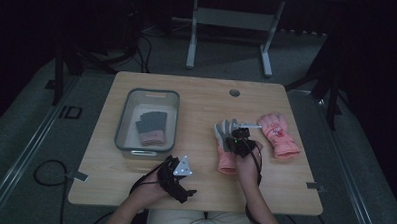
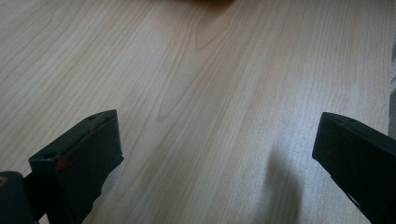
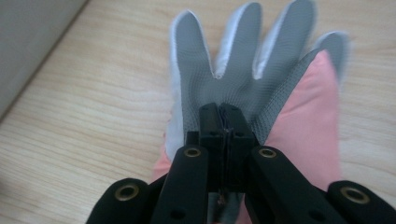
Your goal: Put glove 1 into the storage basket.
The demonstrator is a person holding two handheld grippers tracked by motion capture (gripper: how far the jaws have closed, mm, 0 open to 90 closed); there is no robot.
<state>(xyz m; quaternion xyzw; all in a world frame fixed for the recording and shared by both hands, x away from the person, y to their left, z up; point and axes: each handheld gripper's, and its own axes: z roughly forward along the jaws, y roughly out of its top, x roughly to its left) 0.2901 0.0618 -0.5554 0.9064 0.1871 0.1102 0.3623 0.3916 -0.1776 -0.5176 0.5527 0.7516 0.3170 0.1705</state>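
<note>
Near the desk's front edge, my right gripper pinches the palm-up glove for lifting; my left gripper waits wide.

Bare wood lies open around the left gripper; the grey bin blocks its eleven o'clock, the palm-up glove its two o'clock

The left hand-held gripper rests low with jaws spread wide, while the right hand-held gripper is clamped tight.
</note>
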